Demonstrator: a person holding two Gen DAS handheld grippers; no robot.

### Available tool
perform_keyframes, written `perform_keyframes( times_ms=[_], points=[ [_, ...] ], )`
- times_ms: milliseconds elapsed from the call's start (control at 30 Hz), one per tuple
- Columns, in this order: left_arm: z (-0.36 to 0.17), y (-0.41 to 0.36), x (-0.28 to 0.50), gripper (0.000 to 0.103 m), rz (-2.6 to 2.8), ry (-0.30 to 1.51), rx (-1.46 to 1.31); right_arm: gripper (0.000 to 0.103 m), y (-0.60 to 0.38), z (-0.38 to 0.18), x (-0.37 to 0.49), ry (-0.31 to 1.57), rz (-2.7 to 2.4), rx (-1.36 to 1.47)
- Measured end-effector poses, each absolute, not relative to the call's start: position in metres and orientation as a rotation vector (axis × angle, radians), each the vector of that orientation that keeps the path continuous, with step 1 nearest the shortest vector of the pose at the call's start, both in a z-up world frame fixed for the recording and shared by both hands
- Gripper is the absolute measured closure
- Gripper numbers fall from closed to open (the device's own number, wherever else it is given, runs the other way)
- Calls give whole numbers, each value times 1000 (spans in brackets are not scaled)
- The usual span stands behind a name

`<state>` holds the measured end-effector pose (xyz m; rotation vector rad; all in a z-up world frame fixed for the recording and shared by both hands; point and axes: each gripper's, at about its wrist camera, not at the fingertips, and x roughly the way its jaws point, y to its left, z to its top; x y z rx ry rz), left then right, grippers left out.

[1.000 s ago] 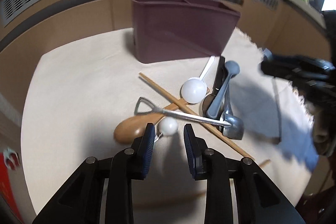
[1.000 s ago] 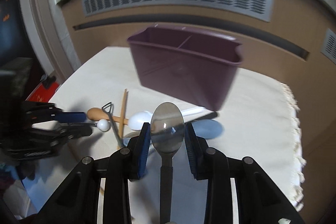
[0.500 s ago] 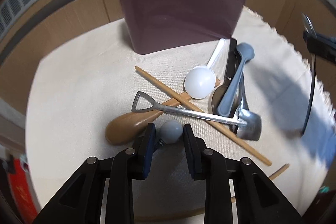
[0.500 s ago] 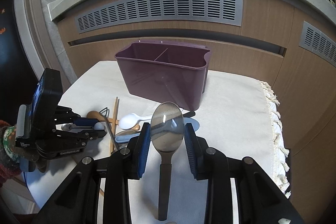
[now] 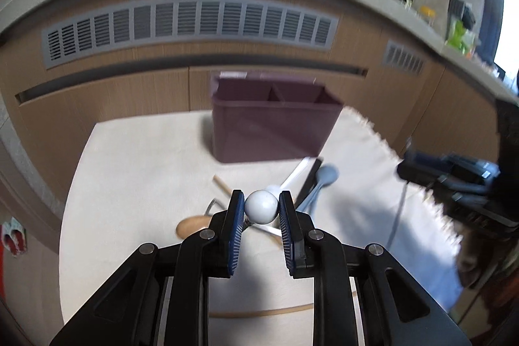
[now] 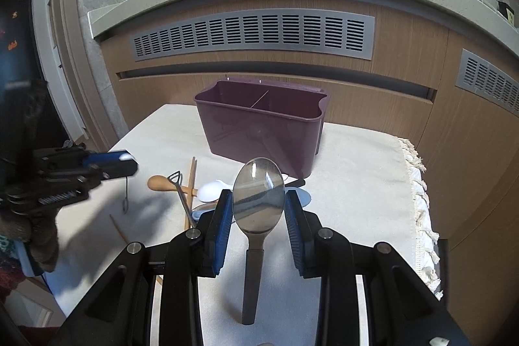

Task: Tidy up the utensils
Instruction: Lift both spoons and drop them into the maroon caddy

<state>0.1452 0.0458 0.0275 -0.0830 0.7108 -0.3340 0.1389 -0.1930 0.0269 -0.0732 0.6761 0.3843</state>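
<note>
A maroon two-compartment utensil holder [image 5: 274, 122] [image 6: 261, 127] stands at the back of a cream cloth. My left gripper [image 5: 261, 207] is shut on the white ball end [image 5: 261, 211] of a thin utensil and holds it above the pile; in the right wrist view that gripper [image 6: 125, 162] hovers left with a thin wire stem [image 6: 125, 196] hanging below it. My right gripper [image 6: 259, 209] is shut on a metal spoon [image 6: 258, 195] by its bowl, dark handle pointing down, in front of the holder.
A pile lies on the cloth before the holder: a wooden spoon [image 6: 159, 183], chopsticks [image 6: 191, 184], a metal shovel-handled utensil [image 6: 181, 195], a white plastic spoon [image 6: 211, 190], a grey-blue spoon [image 5: 324, 175]. The fringed cloth edge [image 6: 418, 184] is at right; cabinet fronts stand behind.
My left gripper closed on the white ball and lifted it off the cloth, tilting up toward the holder. My right gripper with the spoon stayed raised, drawing back slightly.
</note>
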Motion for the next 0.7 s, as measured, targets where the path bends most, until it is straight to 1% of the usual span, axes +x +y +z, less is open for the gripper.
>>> perform_keyframes(
  times_ms=[67,167,200,267,300,367,433,500,567,700],
  points=[
    [49,40,147,81,-358,663,-106,73,-196,31,140,662,388,-51],
    [106,38,151,81,-402,532,-128,73,-201,57,140,583,399,-12],
    [134,37,159,81,-428,467,-149,73,-203,75,142,537,406,-8],
    [172,37,175,81,-472,391,-197,73,-202,118,152,434,402,-25],
    [187,38,188,81,-500,363,-227,73,-202,137,158,397,398,-29],
    [200,41,211,81,-526,335,-271,73,-203,168,173,337,393,-24],
    [199,43,243,81,-549,323,-324,73,-204,190,197,295,388,-17],
    [184,44,275,81,-565,361,-372,73,-205,194,220,283,366,0],
    [168,46,296,81,-579,402,-415,73,-207,185,245,309,363,26],
    [124,47,335,81,-572,487,-467,73,-202,149,283,361,359,32]
  ],
)
